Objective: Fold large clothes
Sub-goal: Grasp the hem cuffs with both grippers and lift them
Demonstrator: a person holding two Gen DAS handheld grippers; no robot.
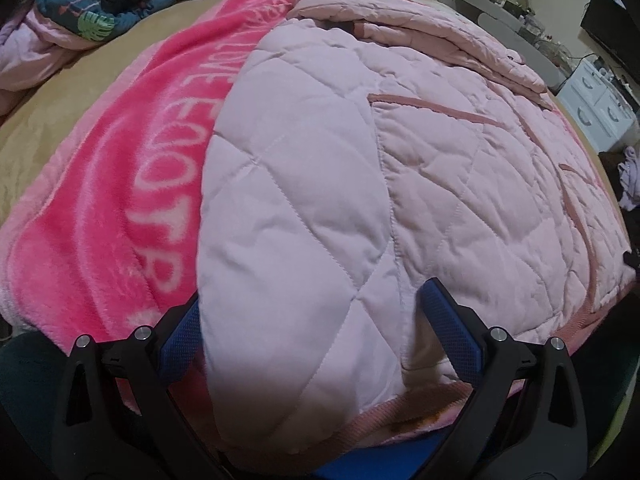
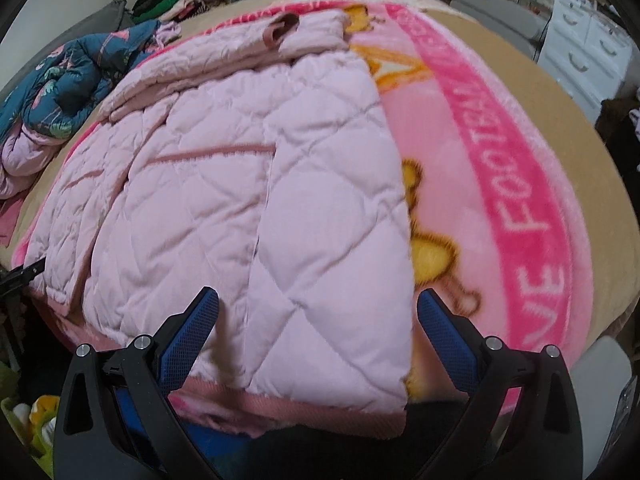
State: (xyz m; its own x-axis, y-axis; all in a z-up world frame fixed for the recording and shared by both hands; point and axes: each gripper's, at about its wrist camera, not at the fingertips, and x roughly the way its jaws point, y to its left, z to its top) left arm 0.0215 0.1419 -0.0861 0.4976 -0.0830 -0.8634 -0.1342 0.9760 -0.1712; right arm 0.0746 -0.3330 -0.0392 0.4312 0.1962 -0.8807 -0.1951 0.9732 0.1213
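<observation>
A: Where's your jacket lying?

B: The pink quilted jacket [image 1: 400, 152] is spread flat on the bright pink blanket [image 1: 120, 184], which covers a tan bed [image 1: 60, 108]. A darker pink ribbed hem [image 2: 320, 408] runs along its near edge, and a sleeve with a dusky cuff [image 2: 284, 26] is folded across the far end.

A: And your grippers?

B: Your left gripper [image 1: 316, 308] has its blue-padded fingers [image 1: 448, 320] spread wide, with a lilac-pink panel of the jacket lying between them. Whether the pads touch the fabric, you cannot tell. Your right gripper [image 2: 318, 308] is just as wide apart, straddling the jacket's right near corner above the hem.

A: What's around it?

B: A crumpled dark blue floral garment [image 2: 64, 80] sits at the bed's far left, and a white chest of drawers [image 2: 584, 52] stands to the right of the bed.
</observation>
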